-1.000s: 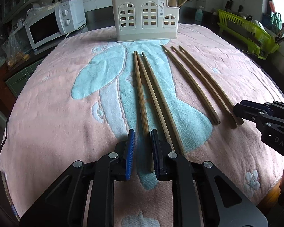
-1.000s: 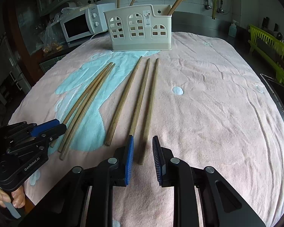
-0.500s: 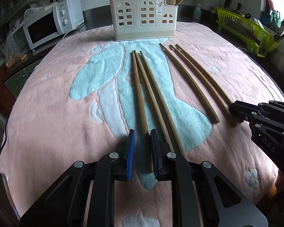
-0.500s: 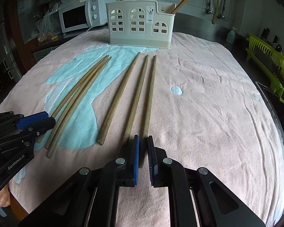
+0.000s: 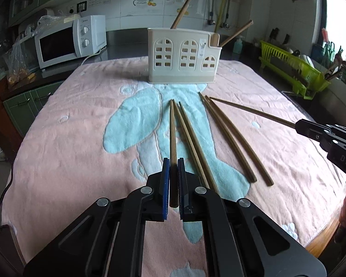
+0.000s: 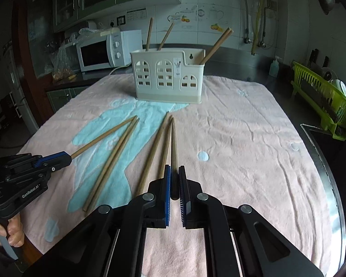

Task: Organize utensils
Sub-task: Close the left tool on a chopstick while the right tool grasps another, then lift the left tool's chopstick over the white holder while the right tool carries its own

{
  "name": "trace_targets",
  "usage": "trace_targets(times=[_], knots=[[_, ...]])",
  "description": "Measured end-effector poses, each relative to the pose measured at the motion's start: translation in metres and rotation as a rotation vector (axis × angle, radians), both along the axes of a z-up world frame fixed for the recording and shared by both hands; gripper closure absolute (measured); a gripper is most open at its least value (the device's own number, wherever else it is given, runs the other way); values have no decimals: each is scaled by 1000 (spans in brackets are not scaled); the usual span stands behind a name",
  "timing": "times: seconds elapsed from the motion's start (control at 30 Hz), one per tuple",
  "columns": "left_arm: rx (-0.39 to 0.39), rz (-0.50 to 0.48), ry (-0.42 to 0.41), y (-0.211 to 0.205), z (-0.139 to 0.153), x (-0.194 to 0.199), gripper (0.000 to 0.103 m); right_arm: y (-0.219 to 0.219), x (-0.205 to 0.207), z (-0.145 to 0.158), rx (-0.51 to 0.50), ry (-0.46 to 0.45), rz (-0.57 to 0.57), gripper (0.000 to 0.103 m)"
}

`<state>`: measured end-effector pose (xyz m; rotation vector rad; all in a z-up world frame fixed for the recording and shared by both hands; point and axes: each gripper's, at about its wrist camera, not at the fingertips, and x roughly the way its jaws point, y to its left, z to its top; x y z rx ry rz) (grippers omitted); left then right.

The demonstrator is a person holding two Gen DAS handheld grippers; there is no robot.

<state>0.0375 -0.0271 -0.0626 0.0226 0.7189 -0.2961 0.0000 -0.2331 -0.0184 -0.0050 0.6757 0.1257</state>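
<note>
On the pink towel (image 5: pixel 64 138), four long wooden chopsticks lay loose, tips aimed at the cream holder (image 5: pixel 183 55) standing upright at the far edge; two more were in the grippers. The left gripper (image 5: pixel 173 177) had its blue pads clamped together on the thick end of one chopstick (image 5: pixel 172 129), which ran straight forward along the fingers, likely so it could be tipped up and dropped into the holder. The right gripper (image 6: pixel 174 180) was closed the same way on another chopstick (image 6: pixel 173 147), also pointing at the holder; from the left view that stick appeared raised off the towel at an angle. Two chopsticks (image 5: pixel 193 143) lay just beside the left gripper's stick, and another pair (image 5: pixel 233 138) lay between the grippers. Several sticks already stood in the holder, leaning out of the top, so the task looked partly done. The end grip seemed chosen to keep the tip free for insertion. A microwave (image 5: pixel 69 40) sat off the towel's far left.
</note>
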Motion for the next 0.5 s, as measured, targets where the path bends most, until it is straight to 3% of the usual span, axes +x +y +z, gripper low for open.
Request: trace_targets(times=[0.2, 0.5], knots=[[-82, 18, -88, 14, 19, 7, 98, -3, 13, 32, 51, -73, 21, 96], [-141, 33, -180, 19, 43, 30, 98, -6, 47, 52, 96, -104, 32, 96]])
